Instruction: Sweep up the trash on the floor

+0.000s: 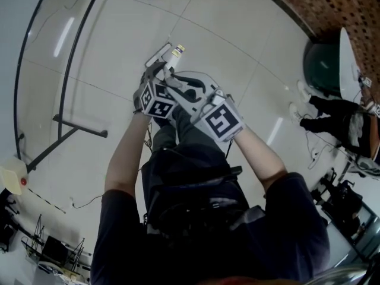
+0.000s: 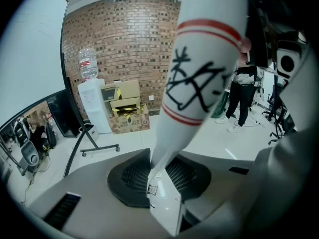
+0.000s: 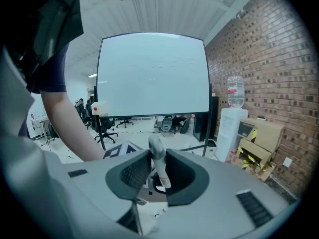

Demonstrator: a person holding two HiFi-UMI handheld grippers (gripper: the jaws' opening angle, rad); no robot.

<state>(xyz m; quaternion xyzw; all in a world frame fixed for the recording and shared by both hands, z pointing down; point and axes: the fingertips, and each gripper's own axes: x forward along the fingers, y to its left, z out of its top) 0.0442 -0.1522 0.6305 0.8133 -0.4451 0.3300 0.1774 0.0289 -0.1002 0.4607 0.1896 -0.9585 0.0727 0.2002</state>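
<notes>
My left gripper (image 1: 159, 71) is shut on a thick white handle (image 2: 199, 73) that has red rings and black marks; the handle rises steeply up out of the dark pads (image 2: 132, 176) in the left gripper view. In the head view its top end (image 1: 173, 53) pokes out past the gripper. My right gripper (image 1: 181, 91) sits close beside the left one, above my legs. It is shut on a slim pale grey handle (image 3: 158, 161), which stands between its dark pads (image 3: 130, 173). What is at the lower end of either handle is hidden.
A large board on a black rolling stand (image 3: 154, 73) is close by; its legs (image 1: 77, 129) cross the pale tiled floor (image 1: 237, 46) at left. A water dispenser (image 2: 92, 103) and cardboard boxes (image 2: 124, 108) stand by the brick wall. Another person (image 2: 244, 93) stands at right, near a green bin (image 1: 323, 70).
</notes>
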